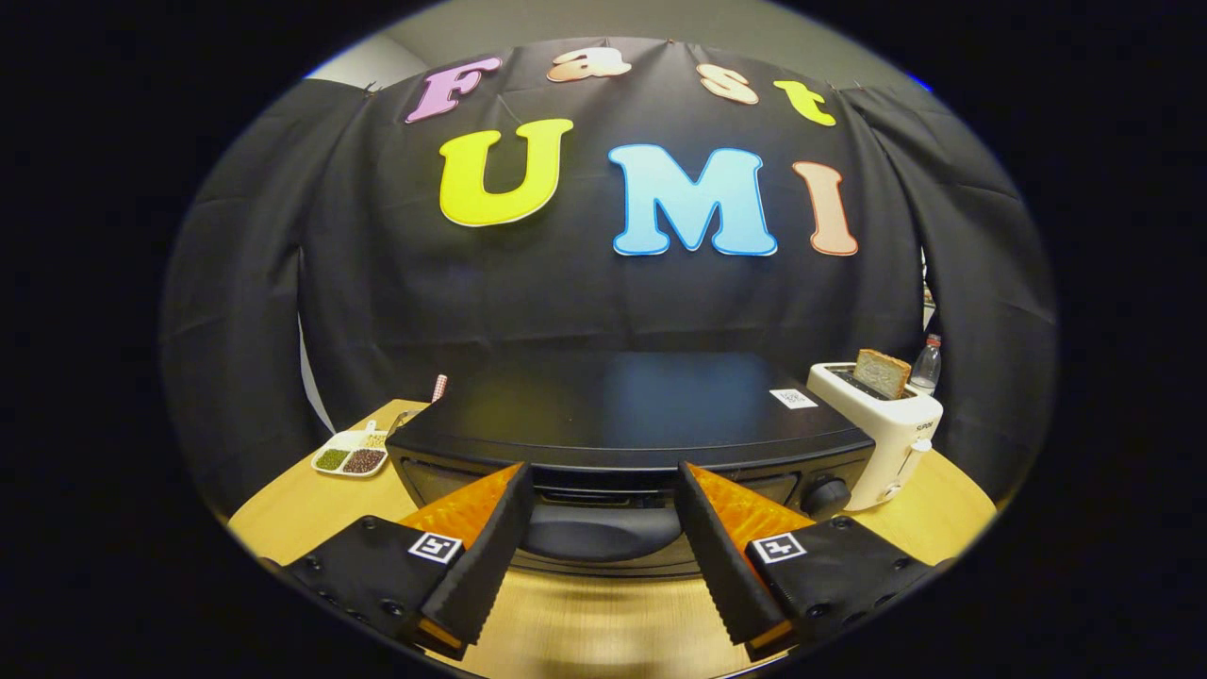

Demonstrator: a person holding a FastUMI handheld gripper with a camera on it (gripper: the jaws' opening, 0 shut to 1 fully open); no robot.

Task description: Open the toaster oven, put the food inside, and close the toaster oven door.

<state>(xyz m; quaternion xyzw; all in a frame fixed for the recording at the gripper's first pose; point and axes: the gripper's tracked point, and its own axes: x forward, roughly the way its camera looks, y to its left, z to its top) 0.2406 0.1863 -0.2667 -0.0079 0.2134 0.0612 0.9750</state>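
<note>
With the tool (602,490) spread wide and empty, its fingers flanking the door handle (603,530) of the closed toaster oven (622,415) on the bench (302,514), ease forward, pinch the handle squarely, then swing the door down gently.

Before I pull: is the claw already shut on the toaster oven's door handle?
No. The claw is open, its fingers either side of the door handle on the closed toaster oven.
</note>
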